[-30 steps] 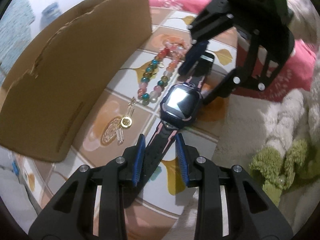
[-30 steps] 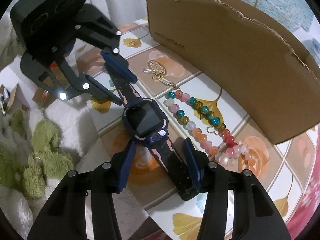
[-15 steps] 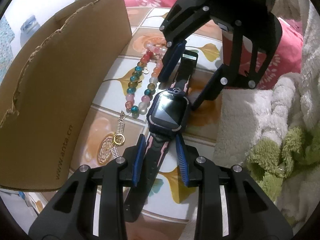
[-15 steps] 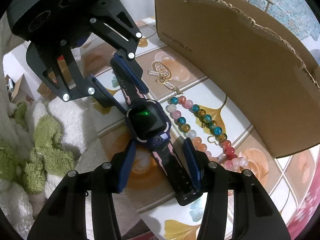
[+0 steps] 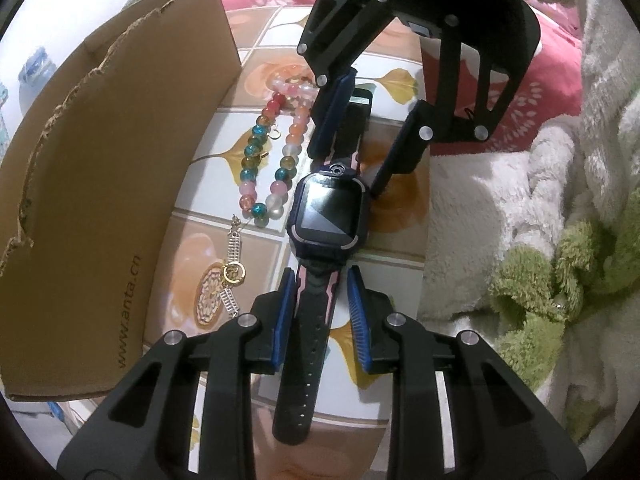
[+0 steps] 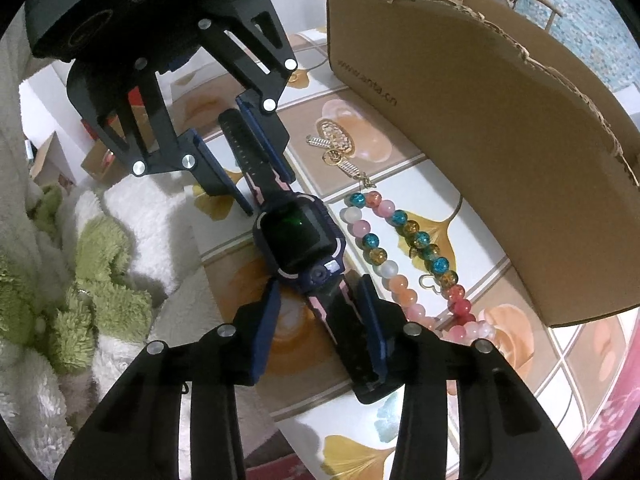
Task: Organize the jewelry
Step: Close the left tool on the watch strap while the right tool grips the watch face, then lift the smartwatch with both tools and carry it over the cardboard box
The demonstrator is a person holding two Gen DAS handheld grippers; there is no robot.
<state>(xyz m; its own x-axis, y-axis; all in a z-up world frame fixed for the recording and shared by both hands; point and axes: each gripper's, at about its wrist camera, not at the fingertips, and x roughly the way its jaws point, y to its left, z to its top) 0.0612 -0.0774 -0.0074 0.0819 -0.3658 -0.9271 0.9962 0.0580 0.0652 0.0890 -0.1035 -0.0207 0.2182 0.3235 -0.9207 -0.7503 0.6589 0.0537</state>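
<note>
Near the tabletop (image 5: 256, 60) edge beside cardboard box (image 5: 120, 160), smartwatch (image 5: 328, 216) lying flat, left gripper (image 5: 320, 314) and right gripper (image 6: 320, 316) straddling opposite straps, jaws just closing, not yet clamped, apparently for a two-ended lift; bead bracelet (image 5: 272, 156) alongside.

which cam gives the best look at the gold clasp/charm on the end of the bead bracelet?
Left wrist: the gold charm lies close and unblocked beside the watch, ring and ribbed links readable. Right wrist shows the same charm farther off and smaller, near the cardboard box, also unblocked but with less detail.
</note>
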